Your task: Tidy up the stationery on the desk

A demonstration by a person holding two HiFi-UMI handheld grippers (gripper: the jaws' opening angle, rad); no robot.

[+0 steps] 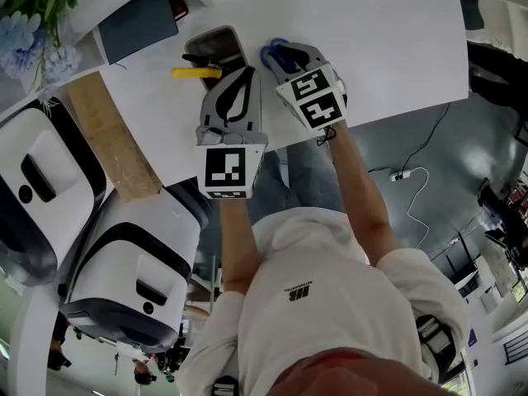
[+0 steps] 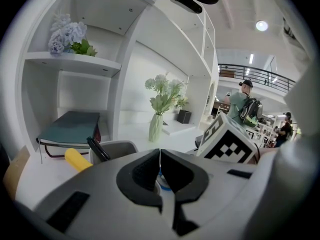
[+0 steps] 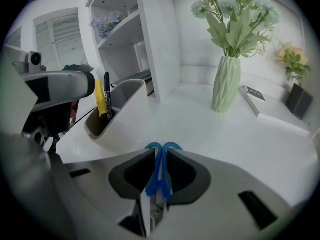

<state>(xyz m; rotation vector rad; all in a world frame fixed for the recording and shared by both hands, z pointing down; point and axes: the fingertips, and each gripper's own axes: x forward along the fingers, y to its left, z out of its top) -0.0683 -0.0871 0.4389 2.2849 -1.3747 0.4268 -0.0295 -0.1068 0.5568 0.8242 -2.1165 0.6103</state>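
Scissors [image 3: 160, 171] sat clamped in the right gripper [image 3: 159, 155], lower centre. The left gripper [image 2: 160, 156] was closed, seemingly empty. A pen [image 3: 107, 96] already stood in the holder [image 3: 125, 109], upper left; scissors not yet stowed.

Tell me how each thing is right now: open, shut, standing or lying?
left gripper: shut, jaws together
right gripper: shut on scissors
scissors: closed, handles pointing forward
pen holder: standing, holding a yellow marker and a black pen
vase: upright, flowers in it

Count: 1 blue scissors [image 3: 154, 148]; 1 pen holder [image 3: 122, 115]; 1 yellow marker [image 1: 196, 73]; 1 black pen [image 3: 107, 94]. Also 1 vase [image 3: 226, 86]; 1 dark book [image 1: 136, 23].
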